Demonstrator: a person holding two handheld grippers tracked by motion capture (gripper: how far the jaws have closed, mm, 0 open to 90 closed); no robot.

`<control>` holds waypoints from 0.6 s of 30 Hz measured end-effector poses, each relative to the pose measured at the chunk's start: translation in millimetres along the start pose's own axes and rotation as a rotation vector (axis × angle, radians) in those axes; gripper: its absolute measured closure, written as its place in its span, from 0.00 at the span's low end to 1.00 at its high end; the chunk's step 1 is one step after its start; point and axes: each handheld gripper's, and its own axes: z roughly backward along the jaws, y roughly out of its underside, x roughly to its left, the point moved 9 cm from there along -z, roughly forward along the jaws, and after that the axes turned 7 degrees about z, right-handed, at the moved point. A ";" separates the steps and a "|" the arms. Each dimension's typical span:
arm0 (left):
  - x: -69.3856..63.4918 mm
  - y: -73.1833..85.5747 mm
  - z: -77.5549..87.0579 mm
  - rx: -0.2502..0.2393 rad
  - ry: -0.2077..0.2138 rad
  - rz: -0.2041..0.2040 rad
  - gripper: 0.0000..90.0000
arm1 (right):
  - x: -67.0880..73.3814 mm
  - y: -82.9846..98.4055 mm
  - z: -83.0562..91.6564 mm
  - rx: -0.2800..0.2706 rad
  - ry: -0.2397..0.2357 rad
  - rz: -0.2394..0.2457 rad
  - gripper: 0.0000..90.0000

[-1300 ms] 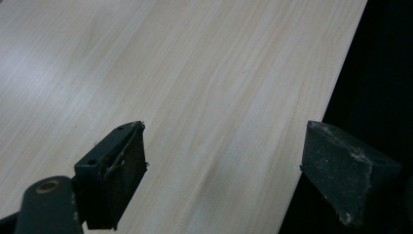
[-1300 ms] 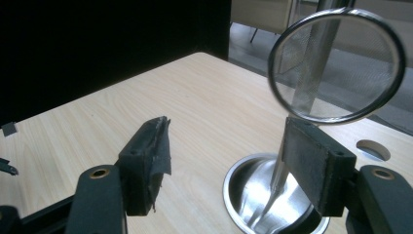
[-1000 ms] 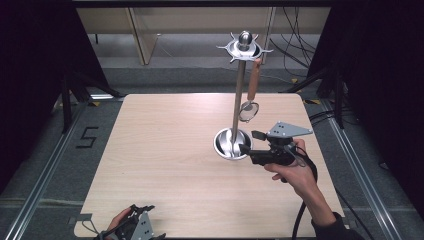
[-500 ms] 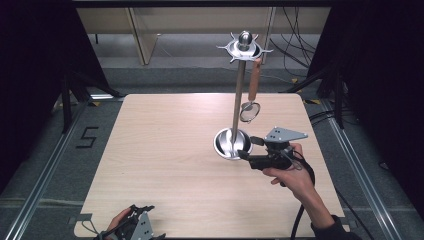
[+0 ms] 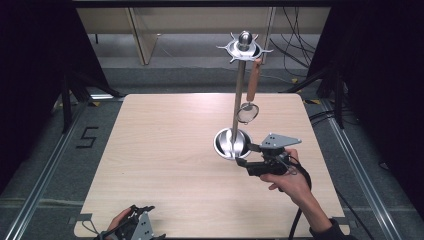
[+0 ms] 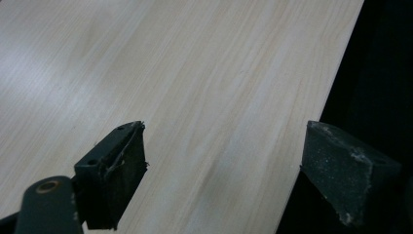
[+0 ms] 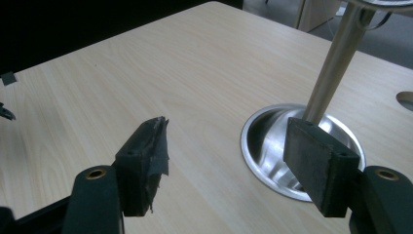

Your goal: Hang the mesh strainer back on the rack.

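A metal utensil stand rises from a round steel base (image 5: pixel 226 145) on the right half of the wooden table (image 5: pixel 165 150). Its pole (image 5: pixel 238 95) ends in a hook ring (image 5: pixel 243 47). From one hook hangs a small strainer (image 5: pixel 248 112) by a wooden handle (image 5: pixel 253 80). My right gripper (image 5: pixel 243 154) is open just in front of the base, with nothing between its fingers. In the right gripper view the base (image 7: pixel 265 141) and pole (image 7: pixel 336 58) lie close ahead of my right gripper (image 7: pixel 234 156). My left gripper (image 5: pixel 142 210) is open at the table's near left edge.
In the left gripper view my left gripper (image 6: pixel 224 165) spans the table (image 6: pixel 195 73) edge, with dark floor beyond. Black cables (image 5: pixel 300 45) and wooden furniture legs (image 5: pixel 140 37) lie past the far edge. A floor marking "5" (image 5: pixel 85 137) is at the left.
My right gripper has drawn back a little toward the near edge, staying open beside the stand's base. The left gripper has not moved.
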 end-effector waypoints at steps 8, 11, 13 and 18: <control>-0.6 -0.4 -0.1 -0.003 0.001 0.002 0.17 | 5.1 10.8 -5.6 0.029 -0.016 -0.007 0.37; -0.6 -0.6 0.0 -0.004 0.001 0.002 0.17 | 6.4 13.8 -7.1 0.027 -0.014 -0.001 0.37; -0.5 -0.4 -0.1 -0.003 0.001 0.002 0.17 | 9.0 16.7 -8.2 0.036 -0.023 -0.010 0.37; -0.6 -0.6 0.1 -0.004 0.001 0.001 0.17 | 10.1 22.6 -10.9 0.043 -0.026 0.018 0.37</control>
